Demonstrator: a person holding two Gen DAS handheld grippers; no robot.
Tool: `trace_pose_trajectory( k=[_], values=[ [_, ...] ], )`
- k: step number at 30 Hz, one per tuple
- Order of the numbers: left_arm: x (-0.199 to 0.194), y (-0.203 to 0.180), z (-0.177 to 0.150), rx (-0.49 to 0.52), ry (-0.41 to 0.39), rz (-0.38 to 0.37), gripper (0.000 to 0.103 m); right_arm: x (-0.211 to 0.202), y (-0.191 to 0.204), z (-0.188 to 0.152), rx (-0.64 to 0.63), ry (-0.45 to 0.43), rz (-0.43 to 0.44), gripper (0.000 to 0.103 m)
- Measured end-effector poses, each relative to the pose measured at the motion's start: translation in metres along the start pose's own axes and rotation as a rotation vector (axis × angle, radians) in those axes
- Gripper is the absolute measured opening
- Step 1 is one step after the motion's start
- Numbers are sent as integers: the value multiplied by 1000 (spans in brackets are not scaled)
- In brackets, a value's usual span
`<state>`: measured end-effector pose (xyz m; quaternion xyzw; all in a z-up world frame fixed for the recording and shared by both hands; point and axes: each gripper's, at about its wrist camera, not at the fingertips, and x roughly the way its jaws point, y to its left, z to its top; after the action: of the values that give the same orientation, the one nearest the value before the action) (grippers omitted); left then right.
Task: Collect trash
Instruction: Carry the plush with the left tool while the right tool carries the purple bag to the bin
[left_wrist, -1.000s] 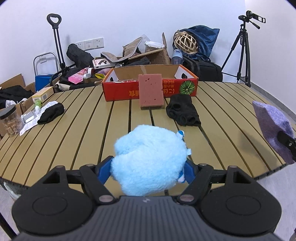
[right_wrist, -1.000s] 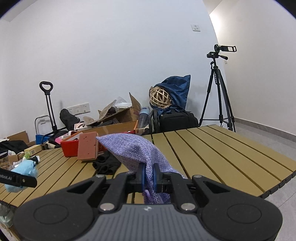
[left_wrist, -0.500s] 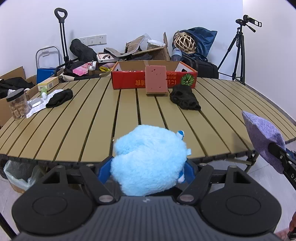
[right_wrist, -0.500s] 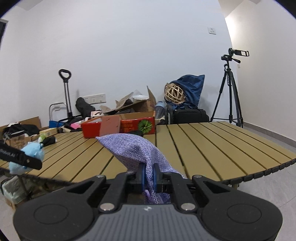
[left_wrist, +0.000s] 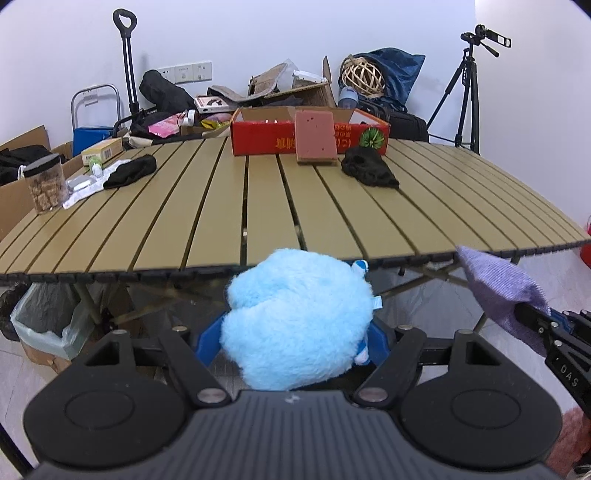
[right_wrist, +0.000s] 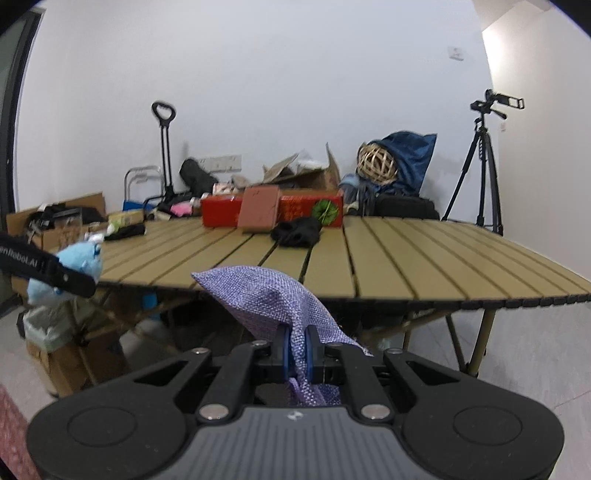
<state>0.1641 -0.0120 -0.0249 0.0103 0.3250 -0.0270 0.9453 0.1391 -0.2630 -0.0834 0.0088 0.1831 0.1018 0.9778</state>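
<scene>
My left gripper (left_wrist: 295, 332) is shut on a fluffy light blue plush toy (left_wrist: 299, 317), held in front of and below the near edge of the slatted table (left_wrist: 207, 218). The toy also shows at the left of the right wrist view (right_wrist: 75, 262). My right gripper (right_wrist: 296, 347) is shut on a purple woven pouch (right_wrist: 266, 295), also off the table's near edge. The pouch shows at the right of the left wrist view (left_wrist: 498, 284). On the table lie two black cloths (left_wrist: 369, 170) (left_wrist: 131, 173) and a pink sponge (left_wrist: 316, 136) leaning on a red box (left_wrist: 266, 140).
A bin lined with a pale bag (left_wrist: 44, 321) stands under the table's left side. A jar (left_wrist: 44, 184) and white items sit at the table's left edge. Boxes, bags and a trolley crowd the back wall. A tripod (left_wrist: 469, 85) stands at the back right.
Both grippers have pulled back and dropped from over the table to off its near edge, each still holding its item.
</scene>
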Motion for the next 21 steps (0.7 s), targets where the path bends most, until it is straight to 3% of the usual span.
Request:
trace_pose_trajectory(
  k=[21],
  values=[
    [35, 26, -82, -20, 195, 7, 76, 16, 54, -55, -132, 305, 37, 8]
  ],
)
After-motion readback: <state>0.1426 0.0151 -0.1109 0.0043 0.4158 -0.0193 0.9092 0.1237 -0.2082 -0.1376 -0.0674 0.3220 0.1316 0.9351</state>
